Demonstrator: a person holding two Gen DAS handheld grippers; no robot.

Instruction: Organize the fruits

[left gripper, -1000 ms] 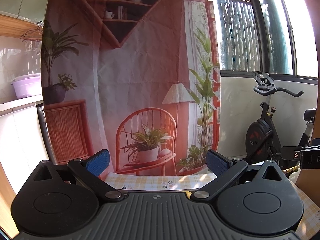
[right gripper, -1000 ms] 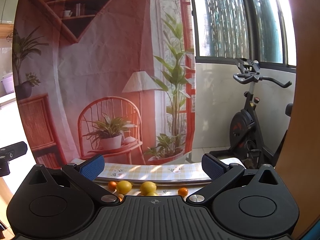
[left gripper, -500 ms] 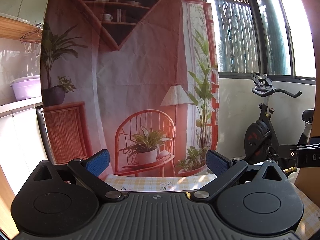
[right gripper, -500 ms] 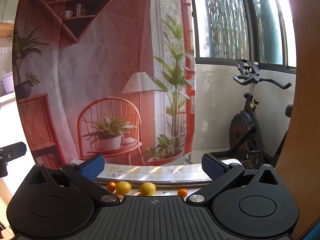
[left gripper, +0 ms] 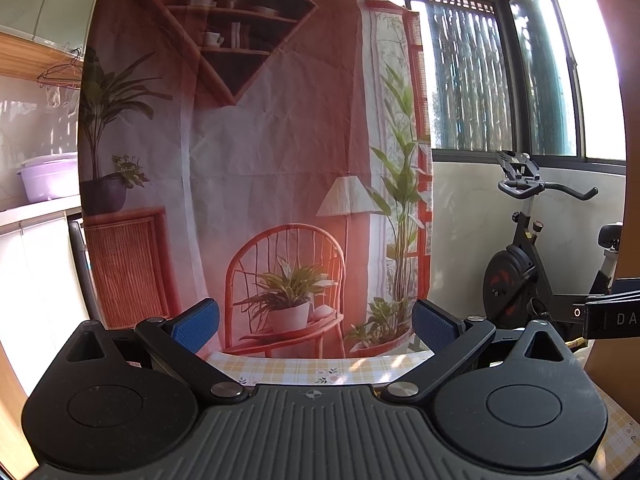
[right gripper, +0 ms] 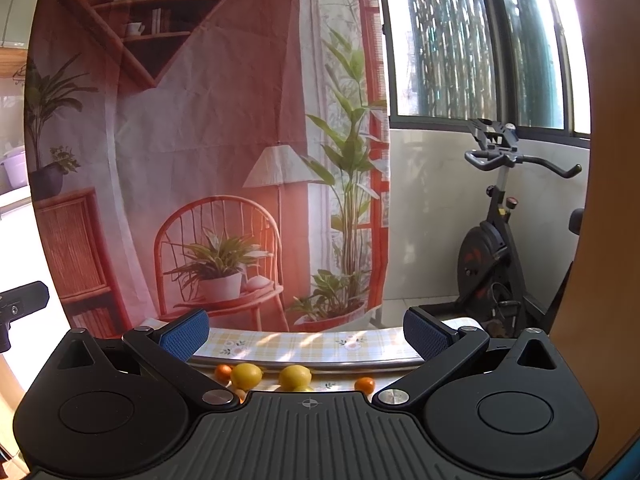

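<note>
Two grippers: both held level above a table, facing a hanging backdrop, each with its jaws spread wide and nothing between them.
Backdrop [right gripper: 208,128]: a printed cloth of a room with chair, lamp and plants; it hangs just behind the table's far edge and fills most of both views.
Window [right gripper: 472,40]: tall panes to the right of the cloth, bright daylight coming through.
Exercise bike [right gripper: 496,240]: stands on the floor beyond the table's far right corner, well apart from the fruit.
Table [right gripper: 304,344]: covered in a yellow checked cloth with small flowers; the far edge shows as a pale rounded rim, and a bare strip of cloth lies between that rim and the fruit.
Left gripper [left gripper: 316,320]: blue pads wide apart, only bare checked cloth showing low between them.
Right gripper [right gripper: 306,334]: blue pads wide apart, the fruit lying low between them, partly hidden by the gripper's body.
Lemons: left lemon [right gripper: 246,376] and middle lemon [right gripper: 295,377], yellow and rounded, side by side with a small gap.
Small oranges: left orange [right gripper: 223,372] touching or just beside the left lemon; right orange [right gripper: 365,385] apart on the right, open cloth around it.
</note>
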